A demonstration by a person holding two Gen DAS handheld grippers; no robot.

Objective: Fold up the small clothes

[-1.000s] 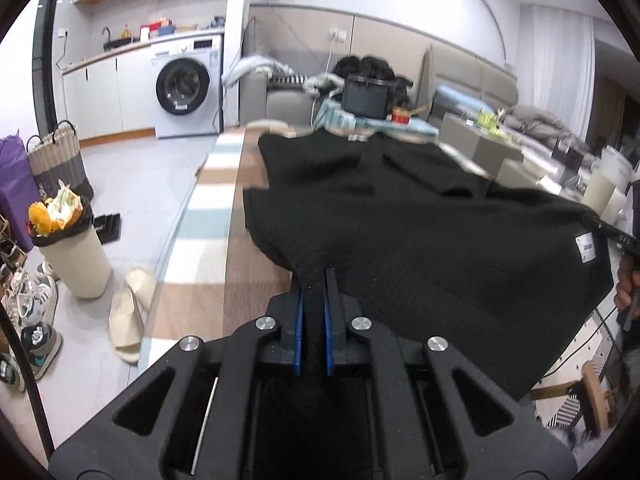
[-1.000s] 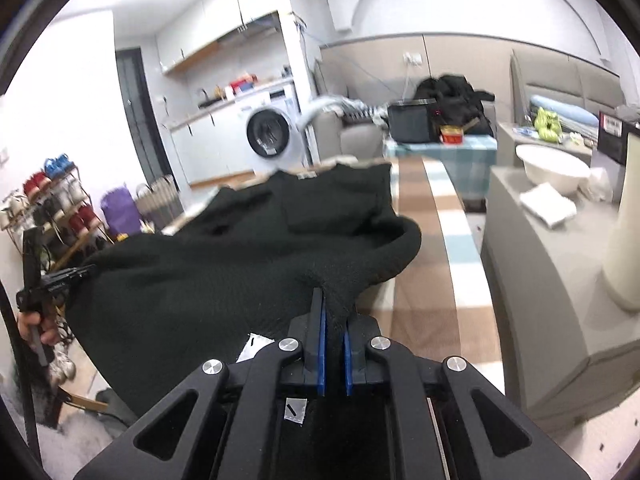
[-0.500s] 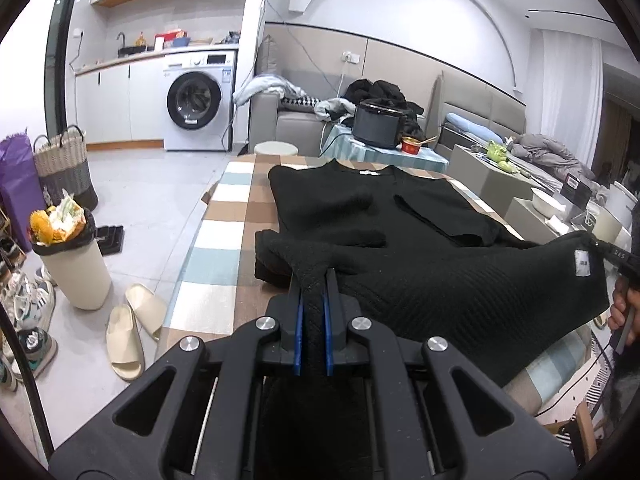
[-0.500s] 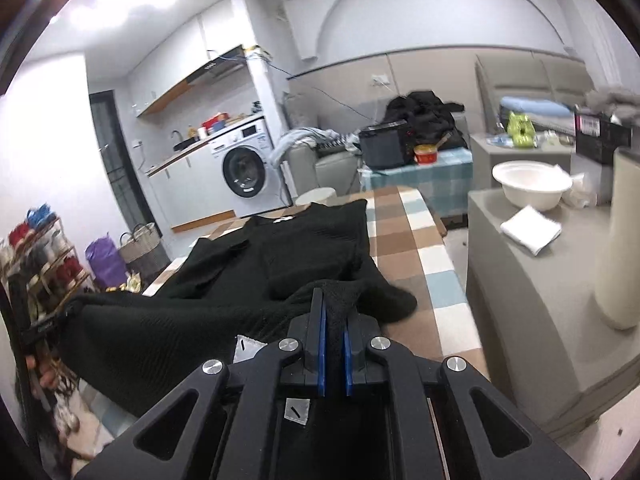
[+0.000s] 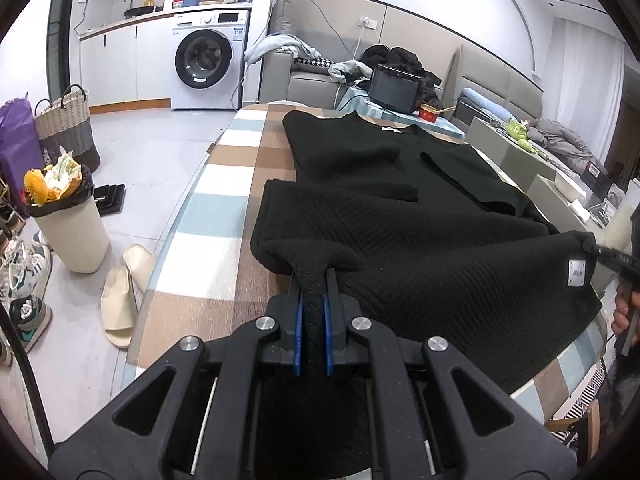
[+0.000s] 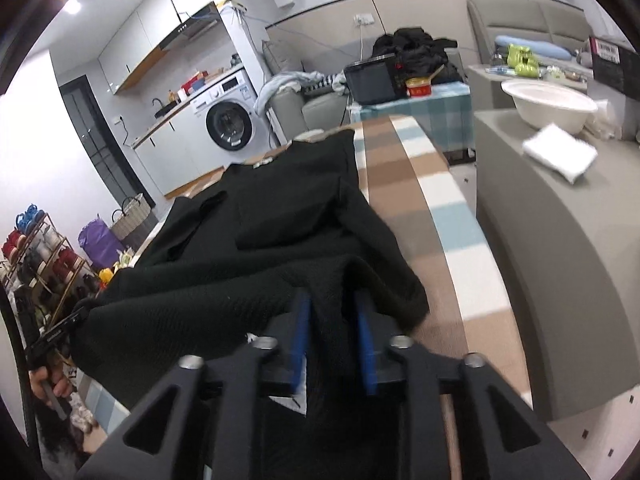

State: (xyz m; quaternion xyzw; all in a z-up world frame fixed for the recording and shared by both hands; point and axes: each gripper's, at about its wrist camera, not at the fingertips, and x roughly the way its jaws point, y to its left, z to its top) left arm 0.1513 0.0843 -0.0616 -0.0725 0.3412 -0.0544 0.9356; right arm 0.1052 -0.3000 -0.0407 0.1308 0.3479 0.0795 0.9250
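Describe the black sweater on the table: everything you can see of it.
The black sweater is a ribbed knit lying flat on the checked tablecloth, sleeves folded inward, white neck label at the far end. Its near hem is raised: the left gripper pinches one corner; the right gripper jaws are opening around the other.

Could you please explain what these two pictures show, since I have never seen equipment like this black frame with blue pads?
No robot here: a person carries a two-finger gripper in each hand, and each has a fisheye camera looking along its fingers. One picture comes from the left gripper, the other from the right gripper. A black knit sweater lies on a table with a checked cloth, its near hem folded up over the body. The left gripper is shut on one hem corner. The right gripper's jaws are opening, with the other corner lying between its blue pads, apparently letting go. In the left picture, a hand appears at the right edge.
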